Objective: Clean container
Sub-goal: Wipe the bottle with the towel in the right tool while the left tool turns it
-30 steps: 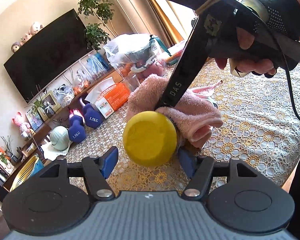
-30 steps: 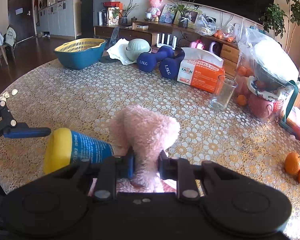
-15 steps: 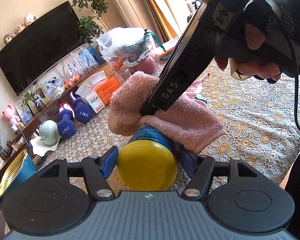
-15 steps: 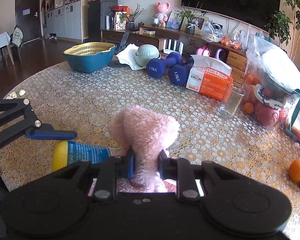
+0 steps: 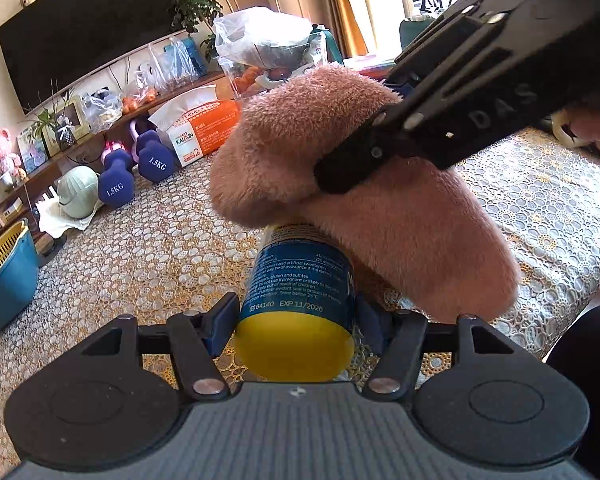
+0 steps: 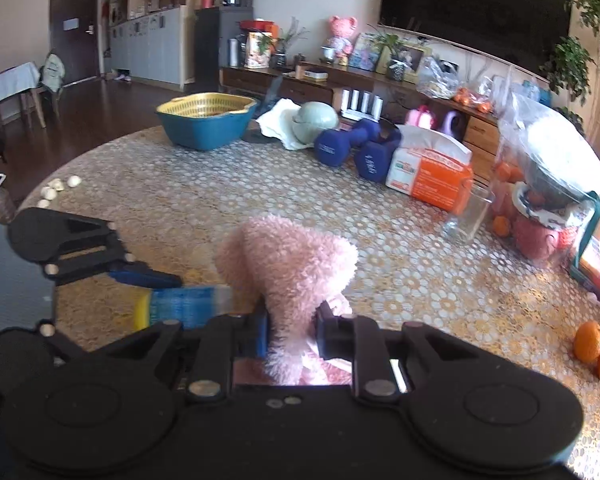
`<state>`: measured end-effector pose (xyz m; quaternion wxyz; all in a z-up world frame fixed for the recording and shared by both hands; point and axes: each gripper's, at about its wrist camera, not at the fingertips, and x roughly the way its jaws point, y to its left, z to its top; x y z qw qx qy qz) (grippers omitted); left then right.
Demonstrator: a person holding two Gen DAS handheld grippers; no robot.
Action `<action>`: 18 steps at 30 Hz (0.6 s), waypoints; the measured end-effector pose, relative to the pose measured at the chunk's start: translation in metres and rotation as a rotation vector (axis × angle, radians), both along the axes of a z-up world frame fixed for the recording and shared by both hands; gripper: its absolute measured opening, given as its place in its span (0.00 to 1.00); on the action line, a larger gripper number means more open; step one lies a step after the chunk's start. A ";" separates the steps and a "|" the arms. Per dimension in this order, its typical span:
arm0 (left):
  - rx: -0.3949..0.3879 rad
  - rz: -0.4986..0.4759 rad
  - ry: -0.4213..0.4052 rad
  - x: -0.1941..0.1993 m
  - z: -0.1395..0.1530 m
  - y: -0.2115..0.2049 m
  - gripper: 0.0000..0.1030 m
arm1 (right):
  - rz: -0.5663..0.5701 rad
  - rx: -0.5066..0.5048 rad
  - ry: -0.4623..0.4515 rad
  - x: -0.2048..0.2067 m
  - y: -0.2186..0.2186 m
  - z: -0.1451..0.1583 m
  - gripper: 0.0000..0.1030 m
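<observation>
Lace-patterned cloth covers the table [image 6: 260, 184], and over its near part the two tools meet. The left tool [image 5: 296, 320] is closed on a blue-labelled container with a yellow base [image 5: 300, 280]; its blue pads press on both sides of the base end, and the container lies tilted, pointing away from that tool, above the cloth. The far end of the container is buried under a fluffy pink towel [image 5: 332, 168], so its top is hidden. The right tool [image 6: 290, 330] is clamped tight on a bunch of that towel, which stands up in a tuft between its fingers and drapes over the container. From the right wrist view the container [image 6: 184, 306] shows blurred, just left of the towel [image 6: 288, 264], with the left tool [image 6: 140, 280] gripping it.

Further back on the table stand two blue dumbbells [image 6: 356, 148], an orange and white tissue box [image 6: 432, 172] just beside them, and an empty glass [image 6: 468, 216] near the box. A clear plastic bag of bowls and fruit [image 6: 552, 184] sits to the right, two oranges [image 6: 596, 348] lie near the right edge, and a blue and yellow colander basket [image 6: 204, 120] sits at the far left beside a pale green bowl on a white cloth [image 6: 312, 120]. A few small pale bits [image 6: 56, 190] lie at the left rim.
</observation>
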<state>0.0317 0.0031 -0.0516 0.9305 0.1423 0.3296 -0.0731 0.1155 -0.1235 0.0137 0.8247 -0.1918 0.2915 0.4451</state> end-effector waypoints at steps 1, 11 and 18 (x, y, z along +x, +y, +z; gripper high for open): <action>-0.017 0.001 0.007 0.000 0.001 0.001 0.61 | 0.041 0.005 0.002 -0.009 0.003 0.004 0.21; -0.194 0.026 0.073 -0.003 0.005 0.018 0.61 | 0.203 -0.063 0.006 -0.033 0.032 0.000 0.22; -0.202 0.024 0.066 -0.003 0.005 0.019 0.60 | 0.164 -0.090 -0.039 -0.022 0.031 -0.007 0.22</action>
